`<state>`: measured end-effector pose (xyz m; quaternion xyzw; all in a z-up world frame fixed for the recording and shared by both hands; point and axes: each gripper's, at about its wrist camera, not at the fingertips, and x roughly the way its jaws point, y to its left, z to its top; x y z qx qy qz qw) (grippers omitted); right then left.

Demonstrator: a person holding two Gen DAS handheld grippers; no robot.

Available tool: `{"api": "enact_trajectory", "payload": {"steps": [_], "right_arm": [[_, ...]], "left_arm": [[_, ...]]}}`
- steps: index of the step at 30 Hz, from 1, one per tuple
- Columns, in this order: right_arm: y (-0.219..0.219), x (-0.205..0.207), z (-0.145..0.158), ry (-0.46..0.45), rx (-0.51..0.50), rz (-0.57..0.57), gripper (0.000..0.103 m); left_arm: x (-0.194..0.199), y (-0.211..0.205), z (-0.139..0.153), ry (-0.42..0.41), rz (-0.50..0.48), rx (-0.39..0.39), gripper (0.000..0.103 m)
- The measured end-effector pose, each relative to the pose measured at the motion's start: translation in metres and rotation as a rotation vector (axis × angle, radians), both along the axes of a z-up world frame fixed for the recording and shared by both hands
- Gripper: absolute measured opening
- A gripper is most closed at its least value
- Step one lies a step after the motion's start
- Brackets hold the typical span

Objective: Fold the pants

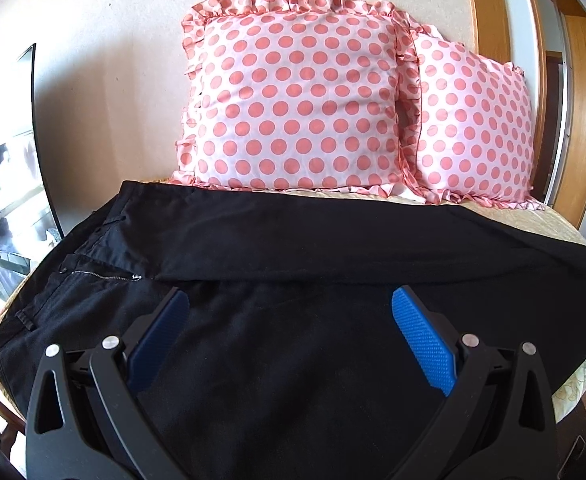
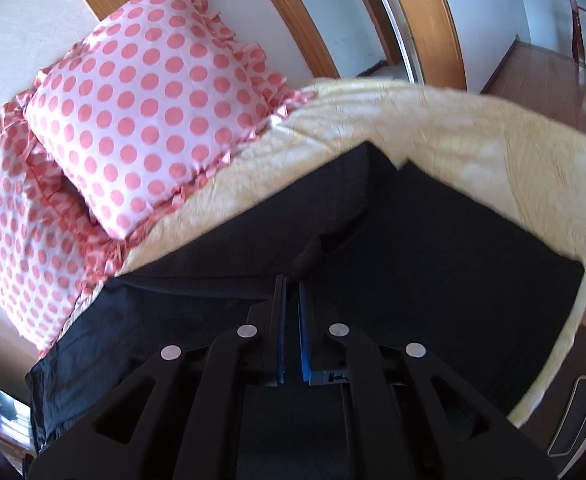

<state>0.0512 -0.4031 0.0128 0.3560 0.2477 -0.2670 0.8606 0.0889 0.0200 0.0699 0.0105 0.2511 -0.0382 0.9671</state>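
Observation:
Black pants (image 1: 293, 240) lie spread across the yellow bed cover (image 1: 549, 220), waist and zipper (image 1: 101, 274) at the left, legs running right. My left gripper (image 1: 289, 300) hovers over the near leg with its blue pads (image 1: 421, 340) wide apart and nothing between them. In the right wrist view the pants (image 2: 433, 248) show their two leg ends on the cover (image 2: 493, 152). My right gripper (image 2: 291, 284) has its blue pads nearly together, pinching a raised fold of the black cloth at the inner edge of a leg.
Two pink polka-dot pillows (image 1: 293, 92) (image 1: 477, 128) lean on the wall behind the pants. They also show in the right wrist view (image 2: 145, 100). A wooden door frame (image 2: 425, 12) and wood floor (image 2: 541, 76) lie beyond the bed's right end.

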Motion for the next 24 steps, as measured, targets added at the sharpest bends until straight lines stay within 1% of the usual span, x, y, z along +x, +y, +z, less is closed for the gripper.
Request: {"api": "enact_trajectory", "payload": {"steps": [2,5,6,7,9,14,15,16,17,19,20,22,24], "right_arm": [[-0.004,0.002,-0.006,0.002,0.04,0.005,0.006],[-0.012,0.0,-0.013,-0.016,0.115,-0.008,0.015],[-0.013,0.0,-0.013,-0.026,0.127,-0.007,0.021],[-0.013,0.0,-0.014,-0.028,0.131,-0.009,0.033],[-0.015,-0.001,-0.014,-0.044,0.151,-0.025,0.051],[-0.024,0.0,-0.013,-0.103,0.187,-0.039,0.051],[-0.026,0.003,-0.013,-0.105,0.183,-0.045,0.05],[-0.028,0.006,-0.014,-0.104,0.183,-0.053,0.046],[-0.03,0.008,-0.016,-0.103,0.186,-0.059,0.04],[-0.036,0.014,-0.022,-0.114,0.205,-0.053,0.01],[-0.038,0.015,-0.023,-0.123,0.213,-0.05,0.006],[-0.042,0.012,-0.022,-0.158,0.214,-0.045,0.004],[-0.045,0.002,-0.014,-0.187,0.175,-0.051,0.003]], "left_arm": [[-0.001,-0.002,0.0,-0.003,0.002,0.012,0.101],[-0.004,-0.003,0.0,0.005,-0.008,0.002,0.101],[-0.005,-0.002,-0.001,0.013,-0.013,-0.008,0.101],[-0.004,-0.001,-0.002,0.024,-0.02,-0.025,0.101],[-0.003,0.002,-0.003,0.037,-0.029,-0.05,0.101],[0.004,0.004,-0.008,0.082,-0.057,-0.082,0.101],[0.005,0.003,-0.01,0.095,-0.062,-0.087,0.101],[0.006,0.002,-0.011,0.101,-0.063,-0.087,0.101],[0.007,0.001,-0.012,0.106,-0.064,-0.086,0.101],[0.007,-0.001,-0.012,0.11,-0.066,-0.081,0.101],[0.006,-0.001,-0.012,0.108,-0.065,-0.074,0.101],[0.006,-0.003,-0.011,0.103,-0.058,-0.058,0.101],[0.005,-0.003,-0.009,0.098,-0.045,-0.048,0.101]]}}
